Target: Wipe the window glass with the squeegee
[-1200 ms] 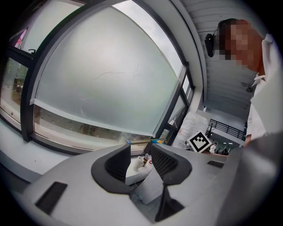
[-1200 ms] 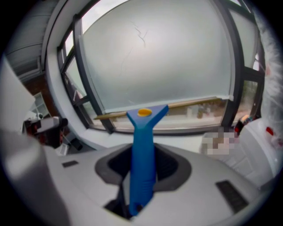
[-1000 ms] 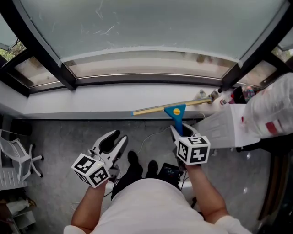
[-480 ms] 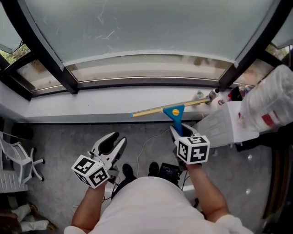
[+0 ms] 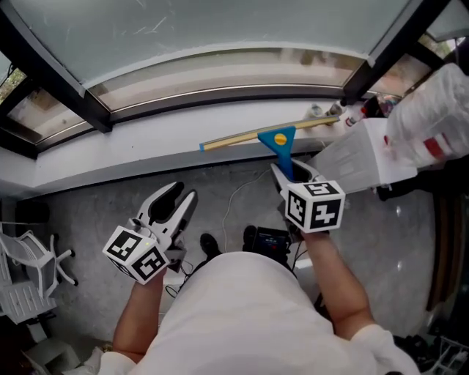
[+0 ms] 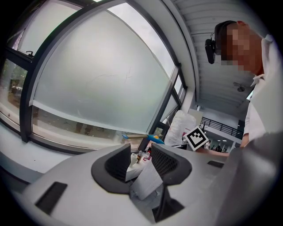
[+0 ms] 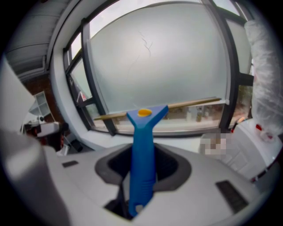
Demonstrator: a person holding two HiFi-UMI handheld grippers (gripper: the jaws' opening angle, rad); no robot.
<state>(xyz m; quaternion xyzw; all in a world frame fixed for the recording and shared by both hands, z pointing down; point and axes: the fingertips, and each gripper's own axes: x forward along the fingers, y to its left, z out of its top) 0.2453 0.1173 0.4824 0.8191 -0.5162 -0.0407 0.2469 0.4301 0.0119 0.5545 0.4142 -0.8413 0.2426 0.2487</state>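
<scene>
Squeegee (image 5: pixel 277 139) stands in your right gripper (image 5: pixel 293 176), jaws clamped on its blue handle, whose lower end is hidden. Its blade crosses the sill (image 5: pixel 146 157) below the window glass (image 5: pixel 220 22); contact is unclear. Your left gripper (image 5: pixel 174 199) hangs lower, its 2 jaws apart and empty.

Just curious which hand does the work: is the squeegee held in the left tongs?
No, the blue squeegee is clamped in the right tongs, while the left tongs stand open with nothing in them.

the blue plastic squeegee (image 7: pixel 142 154) looks smooth with a slight sheen. the frosted window glass (image 5: pixel 220 26) is matt and hazy; its dark frame (image 5: pixel 58 77) seems painted metal.
</scene>
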